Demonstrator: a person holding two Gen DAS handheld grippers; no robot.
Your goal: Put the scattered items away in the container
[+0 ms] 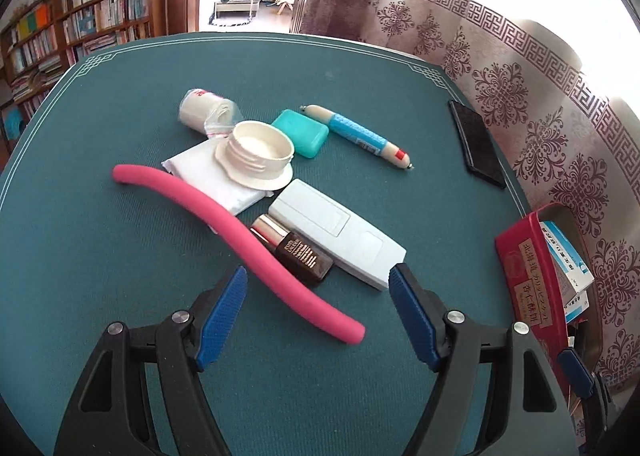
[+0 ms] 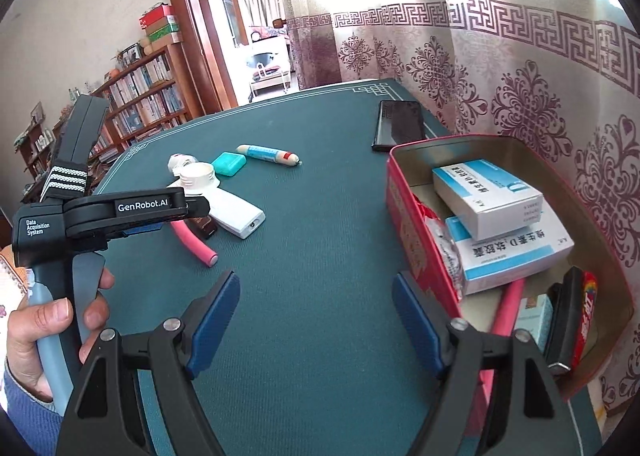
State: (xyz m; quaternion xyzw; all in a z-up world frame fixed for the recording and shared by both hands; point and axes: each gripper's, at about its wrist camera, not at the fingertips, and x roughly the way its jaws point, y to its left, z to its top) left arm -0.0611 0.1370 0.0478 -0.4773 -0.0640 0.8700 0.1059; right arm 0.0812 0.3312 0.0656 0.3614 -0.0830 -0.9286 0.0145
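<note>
Teal felt covers the counter (image 1: 120, 264), and the loose items lie bunched near its middle: a long pink foam tube (image 1: 240, 240) snaking toward the near edge, a brown glass bottle with a rose-gold cap (image 1: 294, 252) touching its side, and a white plastic remote (image 1: 336, 232) just beyond the bottle. Behind them a cream threaded jar lid (image 1: 258, 154) rests on a white folded packet (image 1: 208, 180), with a turquoise plastic case (image 1: 302, 132), a blue-and-cream pen-like tube (image 1: 360, 134) and a white roll in plastic wrap (image 1: 202, 110) farther back.

The left gripper (image 1: 318, 280) hangs over the near end of the pile, jaws apart and empty, the tube and bottle lined up between them; it looks set for one of those. The right gripper (image 2: 316, 288), also spread and holding nothing, waits beside the red tin container (image 2: 404, 208) at the counter's right edge, likely to stay clear. The tin already holds blue-and-white boxes (image 2: 492, 196) and another pink tube.

A black phone (image 2: 400, 124) lies near the far right corner. Patterned curtains hang along the right, bookshelves line the left wall, and a doorway opens beyond.
</note>
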